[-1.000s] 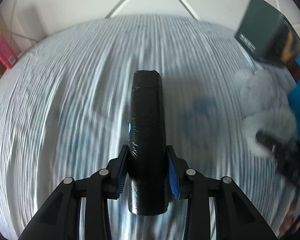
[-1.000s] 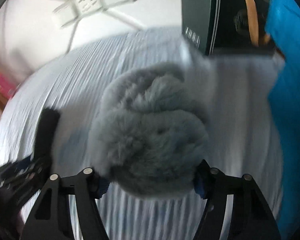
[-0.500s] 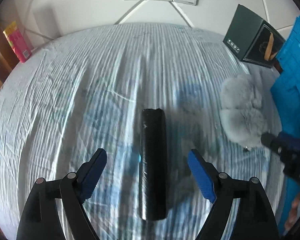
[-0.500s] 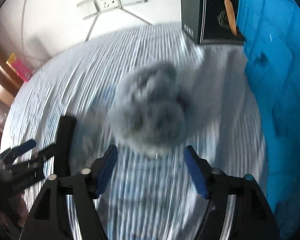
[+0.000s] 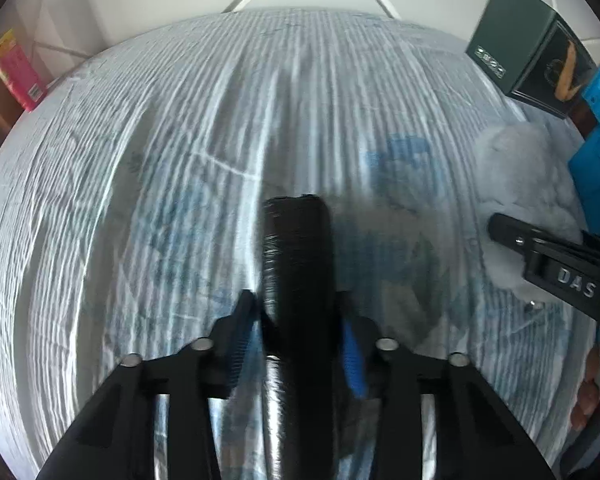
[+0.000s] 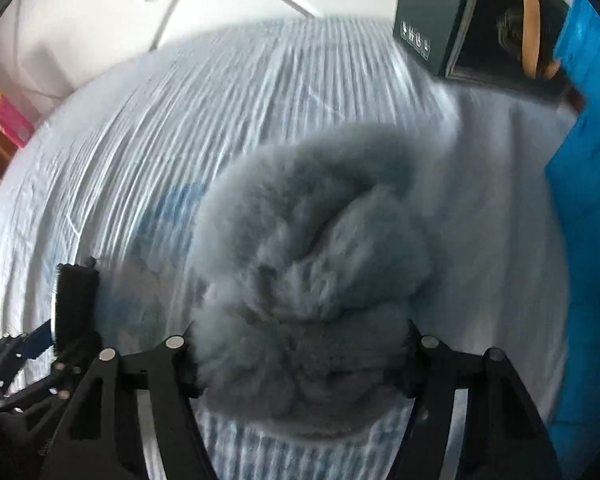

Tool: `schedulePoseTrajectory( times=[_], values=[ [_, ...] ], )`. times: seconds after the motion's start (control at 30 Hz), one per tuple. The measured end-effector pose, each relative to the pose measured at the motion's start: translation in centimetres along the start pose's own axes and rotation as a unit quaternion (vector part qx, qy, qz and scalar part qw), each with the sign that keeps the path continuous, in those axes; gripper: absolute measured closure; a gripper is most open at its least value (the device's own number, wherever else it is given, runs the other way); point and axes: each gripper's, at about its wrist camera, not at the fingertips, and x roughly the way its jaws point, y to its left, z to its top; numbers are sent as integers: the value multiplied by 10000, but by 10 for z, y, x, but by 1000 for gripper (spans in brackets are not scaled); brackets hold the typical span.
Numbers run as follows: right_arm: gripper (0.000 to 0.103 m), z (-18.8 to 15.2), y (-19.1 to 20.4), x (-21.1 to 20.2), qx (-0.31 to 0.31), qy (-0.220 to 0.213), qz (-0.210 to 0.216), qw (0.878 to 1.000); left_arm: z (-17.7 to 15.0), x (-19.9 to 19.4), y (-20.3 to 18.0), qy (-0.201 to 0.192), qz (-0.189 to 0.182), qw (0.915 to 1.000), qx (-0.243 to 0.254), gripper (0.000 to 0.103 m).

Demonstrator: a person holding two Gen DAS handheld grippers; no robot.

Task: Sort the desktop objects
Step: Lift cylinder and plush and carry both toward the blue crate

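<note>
Both grippers are closed on things over the striped cloth (image 5: 180,120), the left gripper (image 5: 298,320) pinching a black roll (image 5: 296,260) and the right gripper (image 6: 300,344) squeezing a grey fur ball (image 6: 308,248), which may slip since fur compresses.

Tabletop (image 5: 260,92) fwd and left of the black roll (image 5: 298,260): bare striped cloth, open passage to the wall. Right side obstructed: dark green box (image 5: 512,36) at far right corner, blue bin (image 6: 588,184) along right edge, grey fluffy toy (image 6: 312,264) just beside it.
</note>
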Motion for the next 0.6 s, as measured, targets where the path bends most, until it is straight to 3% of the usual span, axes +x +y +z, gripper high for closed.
schedulePoseTrajectory(
  times=[0.2,0.33,0.4,0.43,0.53,0.6],
  values=[
    [36,-2,-5,-4,143,-82,40,9999,-7,-5,10,-31,-26,10000,34,67],
    [4,-6,-7,2,147,-55,3,9999,-17,-14,35,-46,-78,9998,153,66],
    [0,-10,-6,10,74,-151,-188,9997,-22,-19,47,-52,-105,9997,210,68],
    [1,-12,-5,11,27,-224,-313,9993,-22,-20,48,-42,-121,9997,206,68],
    [40,-13,-3,3,59,-339,-261,9991,-26,-24,53,-37,-167,9997,159,68],
    [40,-12,-3,5,42,-271,-173,9995,-29,-27,56,-30,-192,9997,122,68]
  ],
)
